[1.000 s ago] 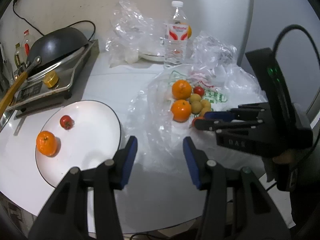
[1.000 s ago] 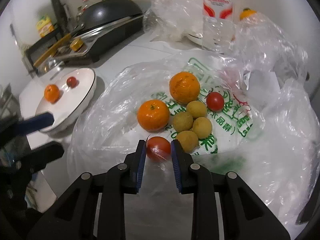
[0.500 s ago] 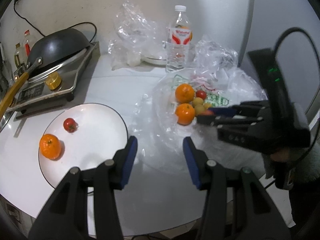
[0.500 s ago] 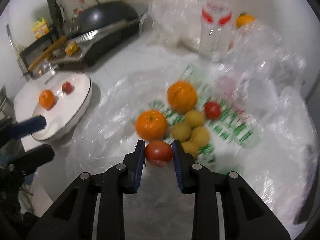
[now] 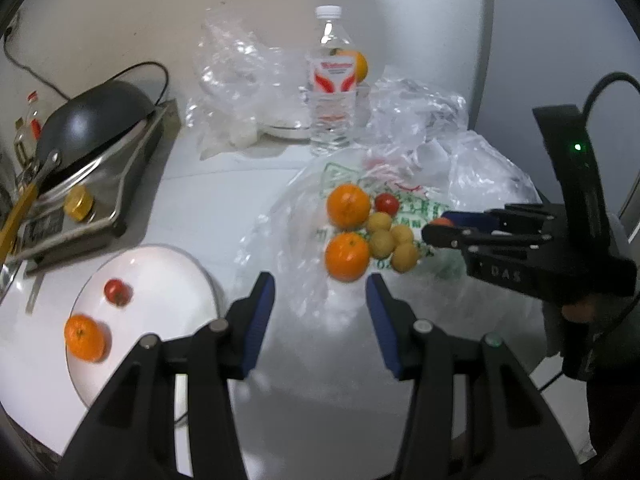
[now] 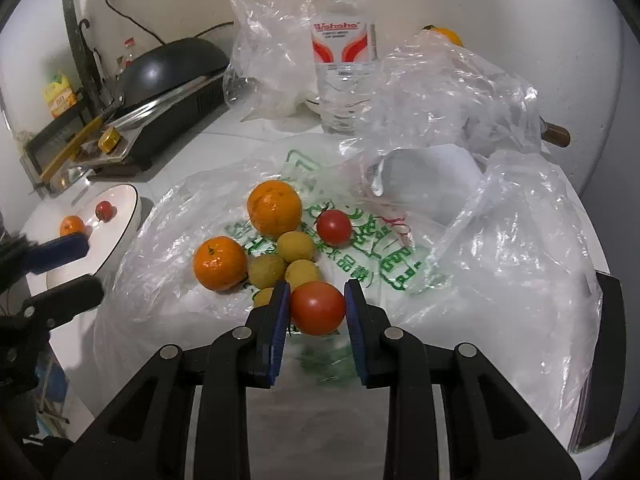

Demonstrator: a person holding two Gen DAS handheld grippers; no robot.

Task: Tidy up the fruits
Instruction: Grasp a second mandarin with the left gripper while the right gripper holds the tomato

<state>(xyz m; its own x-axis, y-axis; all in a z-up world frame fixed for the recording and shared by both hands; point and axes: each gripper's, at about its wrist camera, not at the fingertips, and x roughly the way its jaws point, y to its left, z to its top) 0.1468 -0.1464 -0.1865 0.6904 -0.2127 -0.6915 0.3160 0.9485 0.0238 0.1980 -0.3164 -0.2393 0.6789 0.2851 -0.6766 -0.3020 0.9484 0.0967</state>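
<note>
Lifted since a second ago: the right gripper (image 6: 316,307) now has the tomato (image 6: 317,308) off the plastic bag (image 6: 500,280), where earlier it was only straddling it on the sheet. Jaws closed snug on both sides of the fruit, blue pads touching its skin. In the left wrist view that gripper sits at 3 o'clock, raised above the pile, only a sliver of red showing at its tip.

Left gripper (image 5: 320,312) is wide open, holding nothing, hovering over bare table between the white plate (image 5: 168,264) and the bag.

Remaining on the bag: two oranges (image 6: 274,209), one small tomato (image 6: 334,227), a cluster of small yellow-brown fruits, probably longans (image 6: 296,246). Plate at 9 o'clock in the right wrist view already carries one orange (image 5: 85,337) and one tomato (image 5: 117,291).

Read: pick is done, transfer is next. Likely target is the plate, beside the matching tomato. Risk: smooth round skin, so it could slip on a fast swing.
</note>
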